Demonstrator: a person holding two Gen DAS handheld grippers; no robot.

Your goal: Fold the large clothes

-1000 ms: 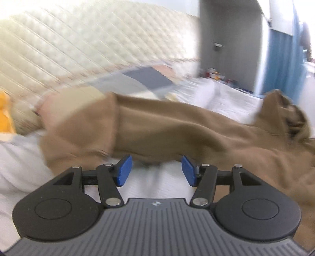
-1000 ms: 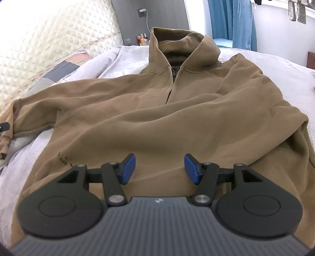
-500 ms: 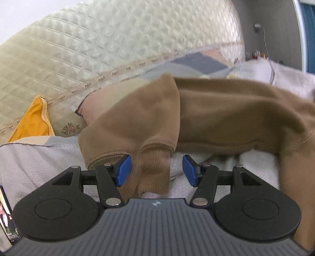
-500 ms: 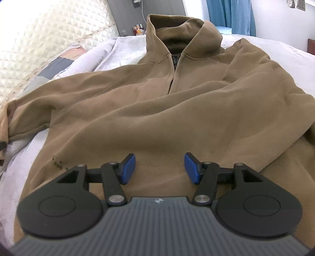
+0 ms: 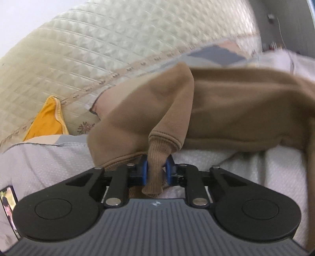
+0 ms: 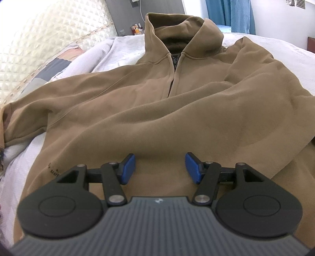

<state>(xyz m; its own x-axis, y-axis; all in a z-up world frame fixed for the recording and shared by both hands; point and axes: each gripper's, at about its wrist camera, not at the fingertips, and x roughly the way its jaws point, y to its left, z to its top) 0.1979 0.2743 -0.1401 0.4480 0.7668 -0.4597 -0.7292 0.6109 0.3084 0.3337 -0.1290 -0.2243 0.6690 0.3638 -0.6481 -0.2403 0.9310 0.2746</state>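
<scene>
A brown zip hoodie (image 6: 177, 118) lies spread front-up on the white bed, collar at the far end. In the left wrist view its left sleeve (image 5: 236, 108) runs across the sheet and ends in a ribbed cuff (image 5: 157, 149). My left gripper (image 5: 156, 169) is closing, and its blue pads pinch that cuff between them. In the right wrist view my right gripper (image 6: 160, 165) hovers low over the hoodie's lower front. Its jaws are opening a little, with nothing gripped between them.
A quilted cream headboard (image 5: 98, 49) runs along the far side. A yellow cloth (image 5: 47, 122) and a patchwork pillow (image 5: 216, 53) lie against it. White bedsheet (image 5: 49, 161) lies around the hoodie. A phone screen (image 5: 7, 206) shows at the left edge. Blue curtains (image 6: 230, 13) hang at the back.
My left gripper swung left to the sleeve end, dropped lower, and its jaws went from wide apart to pinched on the cuff. The right gripper crept slightly forward over the hoodie.
</scene>
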